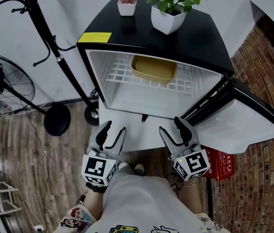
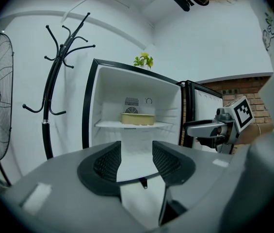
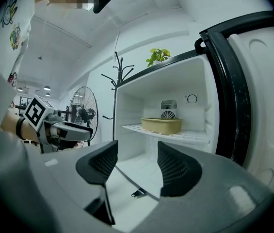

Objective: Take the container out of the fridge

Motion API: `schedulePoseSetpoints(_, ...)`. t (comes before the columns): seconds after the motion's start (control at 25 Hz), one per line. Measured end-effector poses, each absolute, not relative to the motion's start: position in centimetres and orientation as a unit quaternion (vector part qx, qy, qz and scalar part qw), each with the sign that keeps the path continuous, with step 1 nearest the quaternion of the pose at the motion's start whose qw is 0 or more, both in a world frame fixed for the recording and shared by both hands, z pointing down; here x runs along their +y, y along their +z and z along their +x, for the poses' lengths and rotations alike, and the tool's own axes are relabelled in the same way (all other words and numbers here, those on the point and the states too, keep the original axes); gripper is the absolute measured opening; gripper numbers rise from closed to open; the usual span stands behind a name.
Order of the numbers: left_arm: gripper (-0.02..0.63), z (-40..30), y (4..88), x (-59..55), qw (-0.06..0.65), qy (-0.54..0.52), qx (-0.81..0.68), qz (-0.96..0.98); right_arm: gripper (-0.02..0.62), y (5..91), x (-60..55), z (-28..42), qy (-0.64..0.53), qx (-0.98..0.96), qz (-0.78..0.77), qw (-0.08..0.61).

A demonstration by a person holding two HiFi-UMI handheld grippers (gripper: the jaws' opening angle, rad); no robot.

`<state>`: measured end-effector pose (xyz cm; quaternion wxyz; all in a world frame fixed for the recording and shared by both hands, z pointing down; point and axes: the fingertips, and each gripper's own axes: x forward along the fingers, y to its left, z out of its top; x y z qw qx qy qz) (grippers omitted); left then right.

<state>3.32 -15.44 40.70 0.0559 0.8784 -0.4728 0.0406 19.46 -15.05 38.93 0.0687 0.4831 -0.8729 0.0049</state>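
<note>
On the fridge (image 1: 200,42) shelf (image 1: 120,74) the container (image 1: 153,68) is set, well beyond the left gripper (image 1: 113,130) and right gripper (image 1: 171,127), both held parted and empty; its seemingly thin rim could be lost if pinched shallowly.

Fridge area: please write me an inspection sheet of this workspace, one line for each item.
Surface: white wire shelf inside the open fridge, with the door swung right.
Job's things: yellow container on the shelf, toward the back, untouched.
Clutter: green plant and pink plant, potted, on the fridge top.
Grippers: left gripper and right gripper open, empty, outside the fridge.
Cables: nothing seen around the fridge.
Surroundings: fan, coat stand, brick wall, red box.
</note>
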Motion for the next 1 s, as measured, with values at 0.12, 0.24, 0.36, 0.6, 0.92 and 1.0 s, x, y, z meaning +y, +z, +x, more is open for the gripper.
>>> schedulePoseSetpoints(0.12,0.196,2.7,40.5,-15.6,0.058,0.039,-0.475,0.877,0.250,38.8,-15.2,19.2,0.005,-0.872,0.484,0.072)
schedulePoseSetpoints(0.24,0.196,2.4,40.6,-15.7,0.062,0.041,-0.471,0.879,0.250,38.8,-15.4,19.2,0.009,-0.870,0.488,0.073)
schedulePoseSetpoints(0.36,0.196,2.2,40.7,-15.9,0.066,0.040,-0.466,0.881,0.250,38.8,-15.5,18.8,0.009,-0.869,0.488,0.076)
schedulePoseSetpoints(0.6,0.196,2.0,40.7,-16.2,0.067,0.038,-0.459,0.885,0.250,38.9,-15.9,17.9,0.001,-0.871,0.484,0.090)
schedulePoseSetpoints(0.92,0.196,1.6,40.8,-16.1,0.072,0.039,-0.458,0.885,0.250,38.4,-16.7,17.1,-0.020,-0.876,0.470,0.108)
schedulePoseSetpoints(1.0,0.196,1.5,40.9,-16.0,0.073,0.040,-0.459,0.885,0.250,38.3,-17.0,16.8,-0.029,-0.877,0.466,0.116)
